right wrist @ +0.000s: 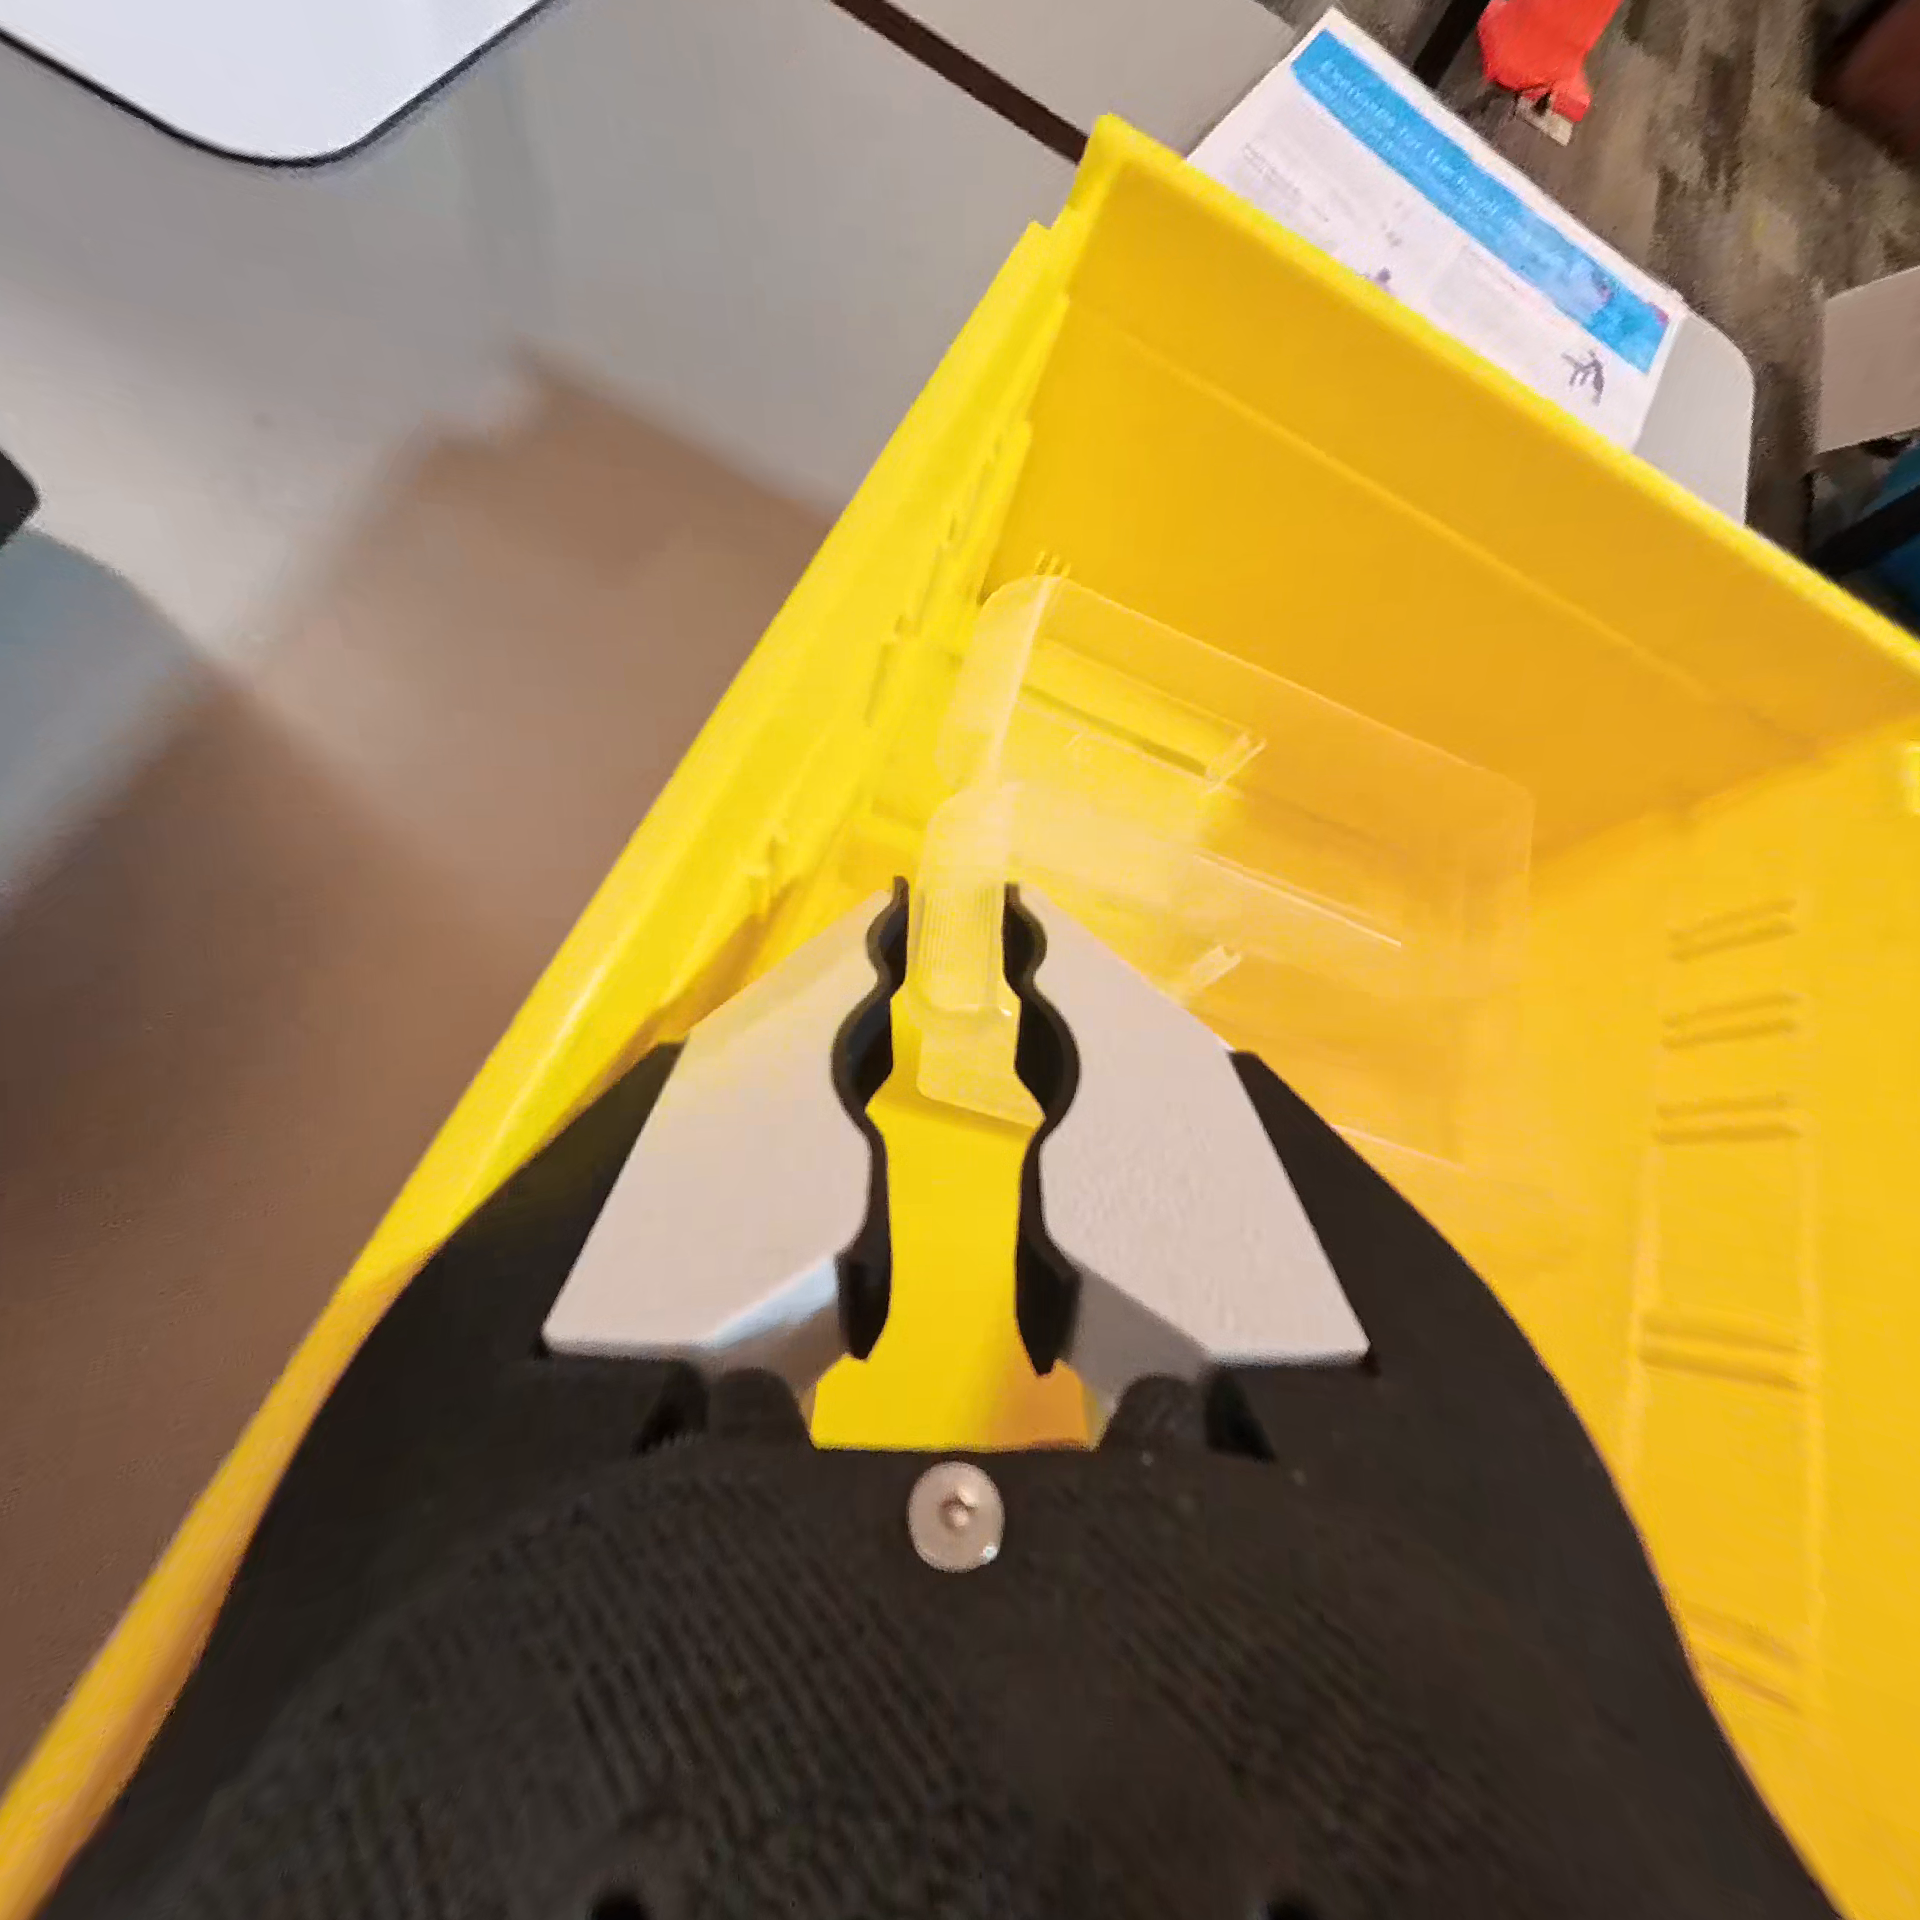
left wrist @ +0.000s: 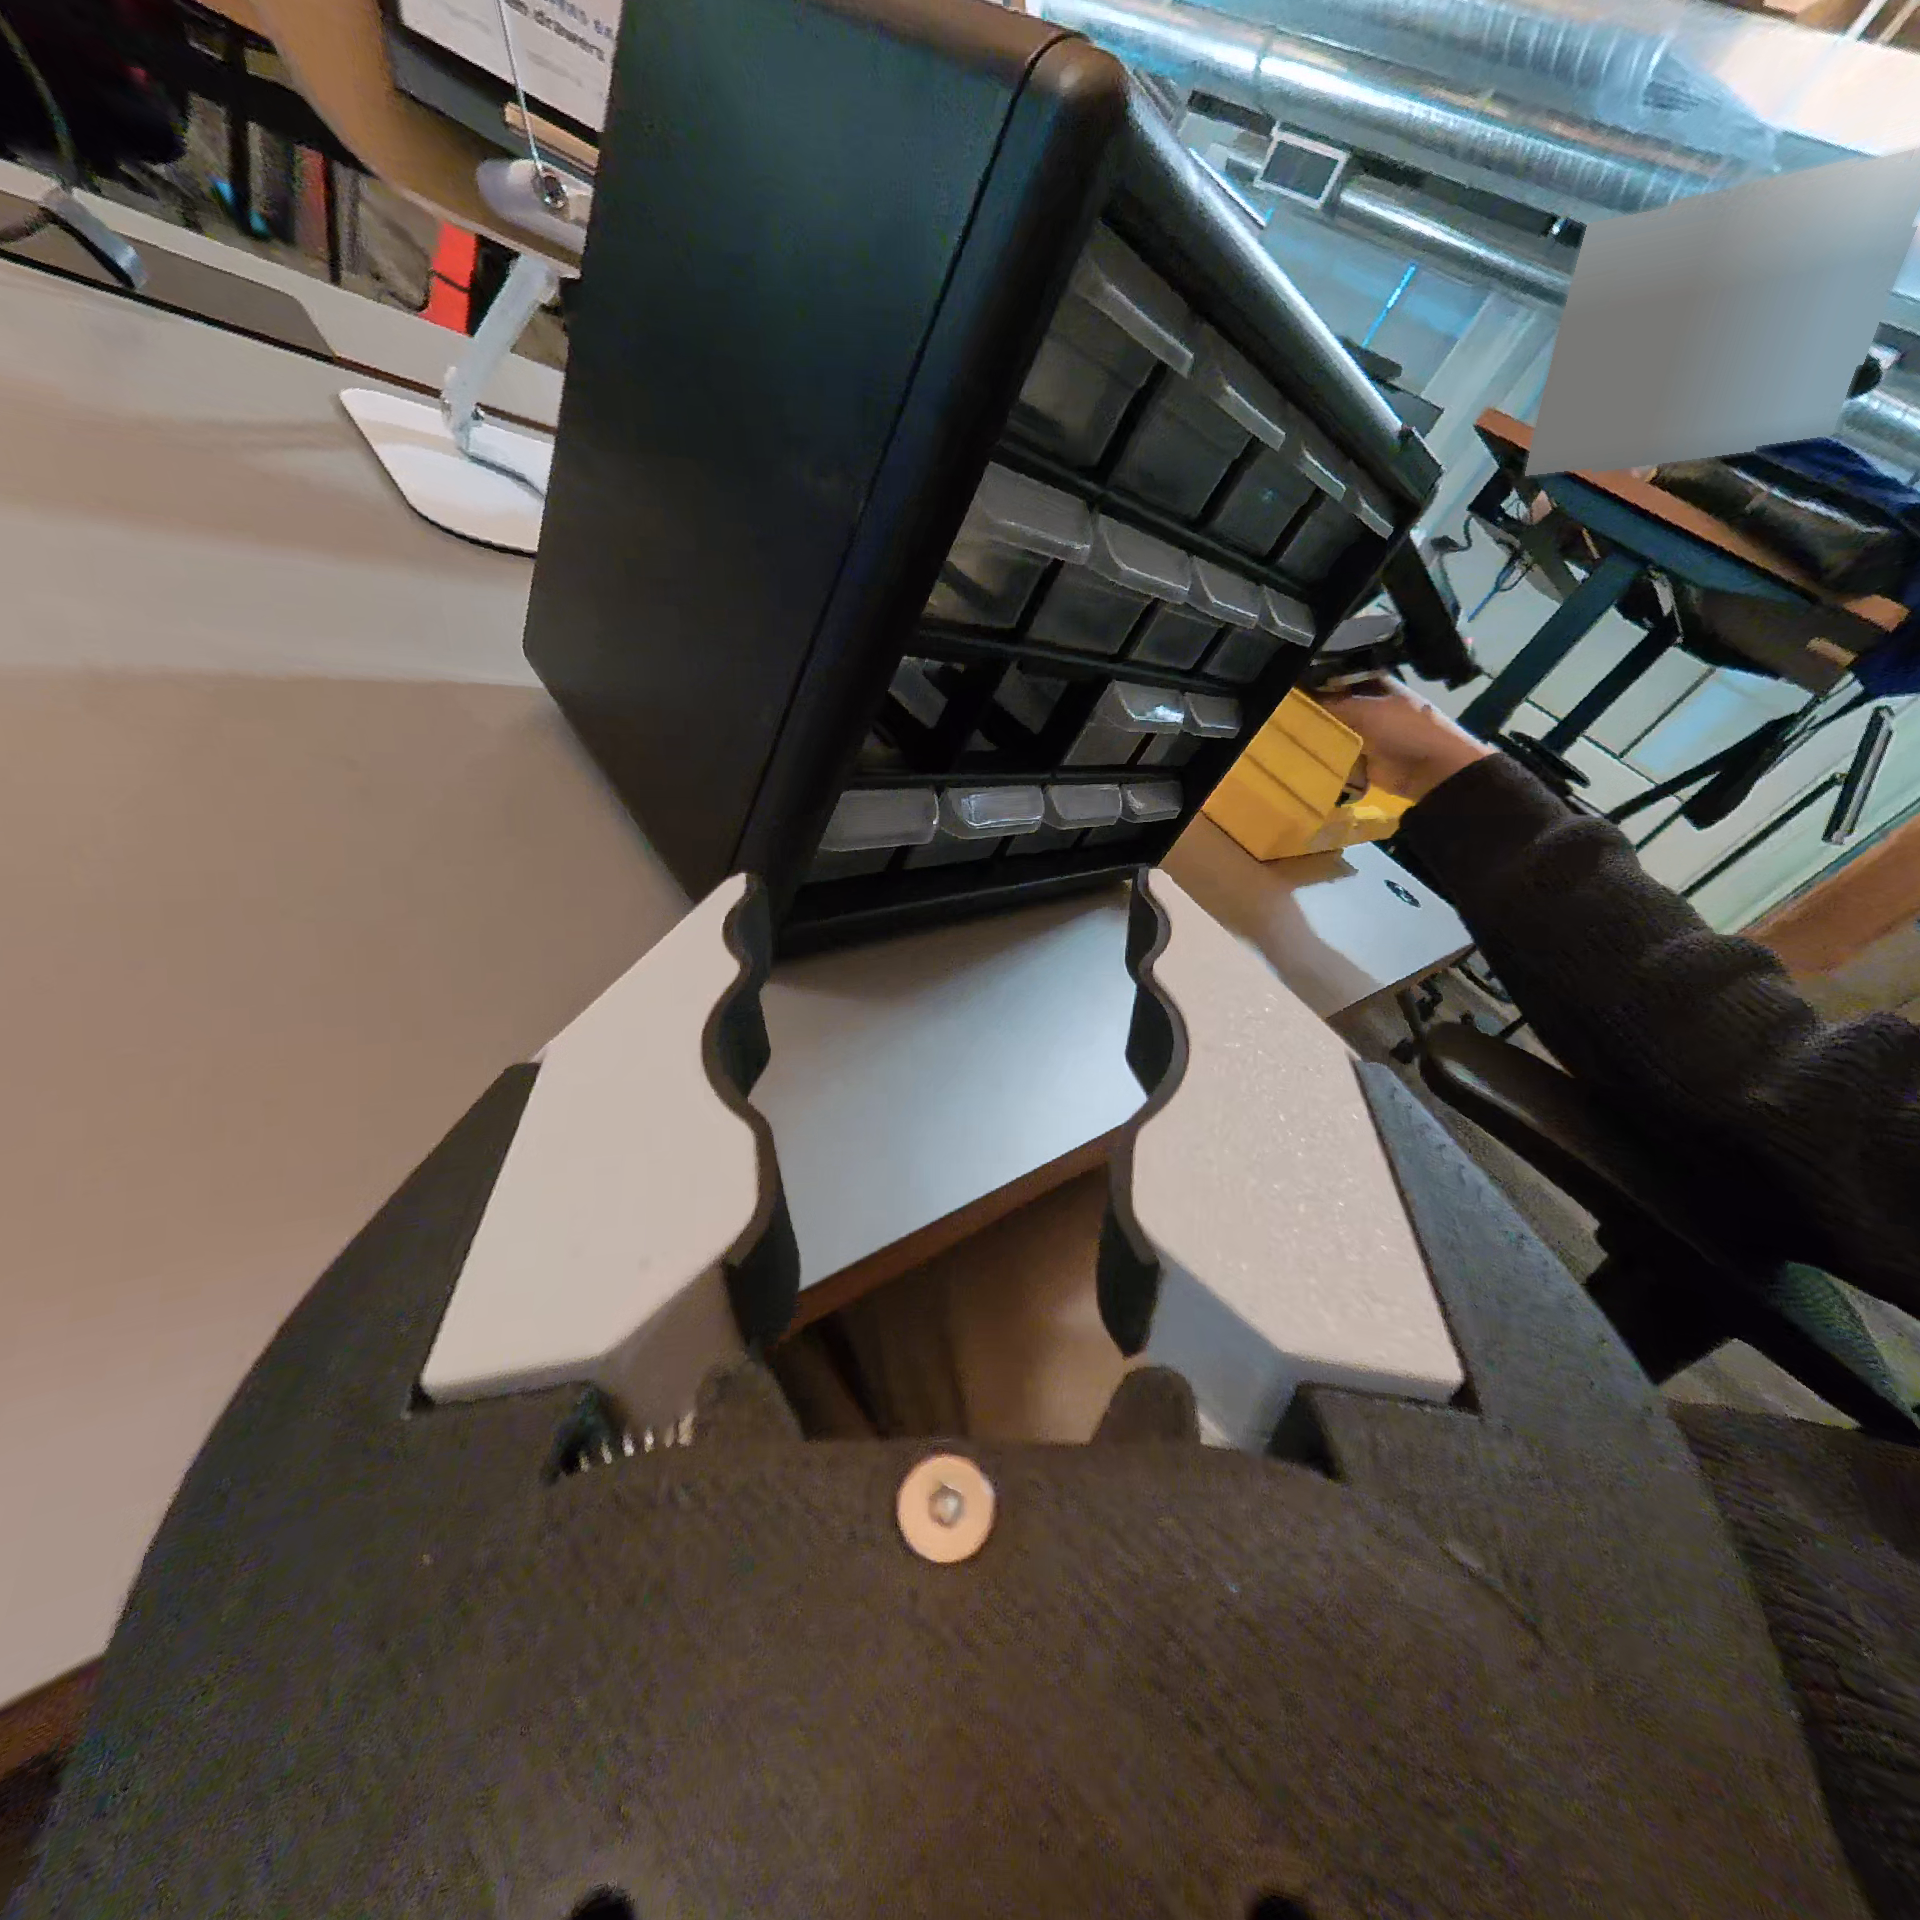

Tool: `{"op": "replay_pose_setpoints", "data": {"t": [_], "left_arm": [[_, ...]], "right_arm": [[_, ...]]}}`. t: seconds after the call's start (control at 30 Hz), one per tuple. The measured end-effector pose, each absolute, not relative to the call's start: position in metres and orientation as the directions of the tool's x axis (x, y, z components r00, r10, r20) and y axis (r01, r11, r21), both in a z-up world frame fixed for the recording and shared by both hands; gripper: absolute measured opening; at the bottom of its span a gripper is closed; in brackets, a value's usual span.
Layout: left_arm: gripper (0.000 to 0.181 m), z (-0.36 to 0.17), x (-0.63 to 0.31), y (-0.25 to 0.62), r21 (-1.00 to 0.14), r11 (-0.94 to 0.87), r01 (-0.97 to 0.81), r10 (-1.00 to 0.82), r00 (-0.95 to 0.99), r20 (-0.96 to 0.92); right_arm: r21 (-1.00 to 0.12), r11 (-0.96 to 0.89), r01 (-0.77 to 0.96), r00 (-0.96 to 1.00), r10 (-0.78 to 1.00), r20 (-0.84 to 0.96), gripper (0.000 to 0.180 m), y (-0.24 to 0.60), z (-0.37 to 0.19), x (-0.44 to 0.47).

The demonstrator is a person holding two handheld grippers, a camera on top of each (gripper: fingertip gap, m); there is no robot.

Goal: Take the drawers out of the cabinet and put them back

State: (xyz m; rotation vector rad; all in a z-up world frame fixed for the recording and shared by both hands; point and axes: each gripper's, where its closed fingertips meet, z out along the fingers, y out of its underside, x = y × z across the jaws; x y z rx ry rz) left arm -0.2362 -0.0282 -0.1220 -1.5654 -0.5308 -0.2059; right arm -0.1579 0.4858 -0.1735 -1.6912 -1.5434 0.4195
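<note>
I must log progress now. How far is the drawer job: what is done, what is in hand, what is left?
Done: the cabinet has empty slots in its third row, so some drawers are out. In hand: the right hand-held gripper is shut on a clear drawer's tab, inside the yellow bin. The left hand-held gripper is open and empty before the cabinet. Left: most drawers sit in place; none looks returned.

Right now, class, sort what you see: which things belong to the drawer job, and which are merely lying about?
Belonging to the job:
black cabinet
clear drawer, pinched by its tab in the right hand-held gripper
yellow bin holding that drawer
left hand-held gripper, open and empty

Lying about:
printed sheet
white stand base
</note>
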Motion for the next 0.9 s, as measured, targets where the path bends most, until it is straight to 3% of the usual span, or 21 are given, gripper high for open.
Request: {"op": "replay_pose_setpoints", "data": {"t": [0.1, 0.2, 0.3, 0.57, 0.77, 0.9], "left_arm": [[0.068, -0.124, -0.236, -0.032, -0.893, 0.013, 0.451, 0.220, 0.869, 0.442], [0.068, -0.126, -0.235, -0.033, -0.895, 0.004, 0.446, 0.227, 0.871, 0.436], [0.068, -0.128, -0.233, -0.029, -0.891, -0.009, 0.453, 0.215, 0.871, 0.441], [0.066, -0.137, -0.218, -0.003, -0.930, -0.133, 0.344, 0.174, 0.932, 0.319], [0.061, -0.144, -0.199, 0.032, -0.956, -0.239, 0.170, 0.096, 0.984, 0.151], [0.054, -0.135, -0.188, 0.055, -0.972, -0.220, 0.082, 0.054, 0.996, 0.072]], "right_arm": [[-0.732, 0.009, 0.681, 0.237, 0.943, 0.232, 0.018, 0.494, -0.182, -0.158], [-0.711, 0.006, 0.703, 0.273, 0.921, 0.279, 0.037, 0.506, -0.178, -0.151], [-0.760, 0.042, 0.648, 0.306, 0.900, 0.311, 0.045, 0.509, -0.151, -0.148], [-0.926, 0.067, 0.371, 0.369, 0.905, 0.213, 0.037, 0.481, -0.053, -0.133], [-0.922, 0.269, 0.279, 0.346, 0.867, 0.357, 0.029, 0.431, -0.004, -0.116], [-0.936, 0.277, 0.215, 0.369, 0.865, 0.340, 0.023, 0.414, 0.012, -0.089]]}}
